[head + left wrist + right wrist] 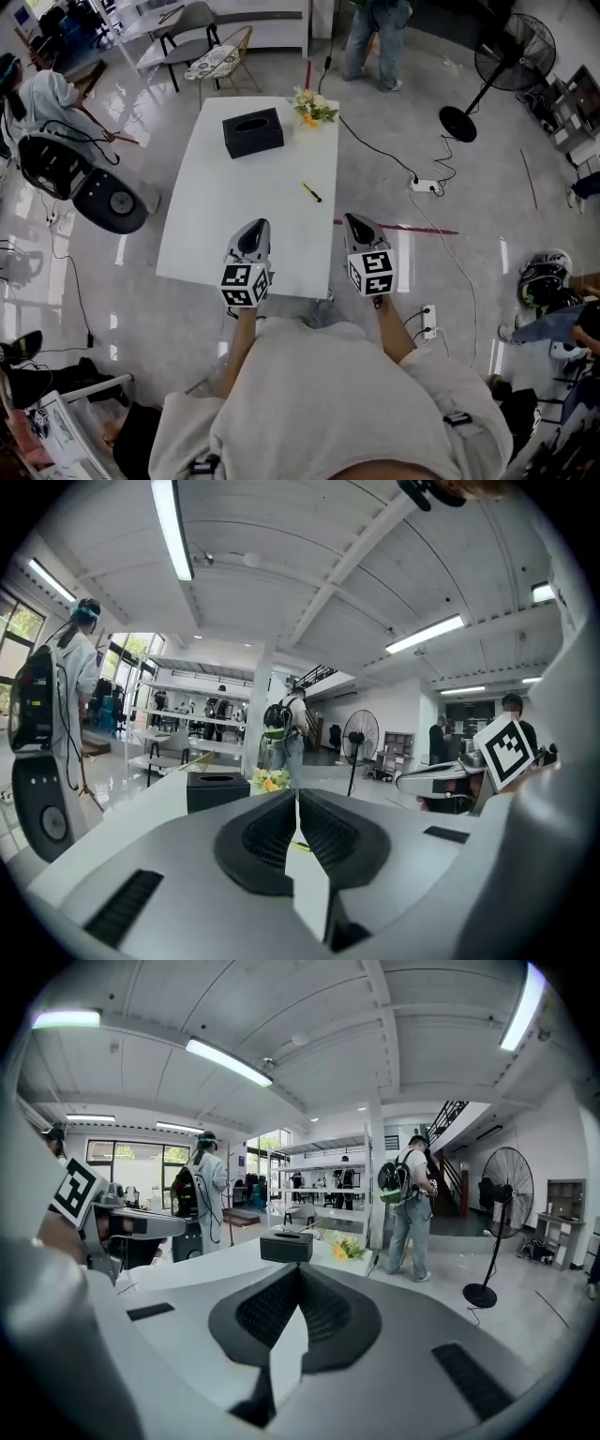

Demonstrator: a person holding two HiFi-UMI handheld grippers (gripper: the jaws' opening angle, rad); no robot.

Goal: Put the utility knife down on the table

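Note:
The utility knife (311, 191), slim and yellow with a dark tip, lies on the white table (244, 206) right of its middle. My left gripper (255, 225) hovers over the table's near edge, shut and empty. My right gripper (354, 218) hangs beside the table's near right corner, also shut with nothing in it. The knife lies ahead of both, between them. In the left gripper view the jaws of the gripper (296, 794) meet, and a yellow sliver of the knife (300, 847) shows through the slit below. In the right gripper view the gripper (298, 1267) is closed.
A black tissue box (253, 132) and a small flower bunch (311, 107) stand at the table's far end. A cable and power strip (424, 186) lie on the floor to the right, near a standing fan (511, 56). Chairs (187, 37) and a person (375, 37) are beyond the table.

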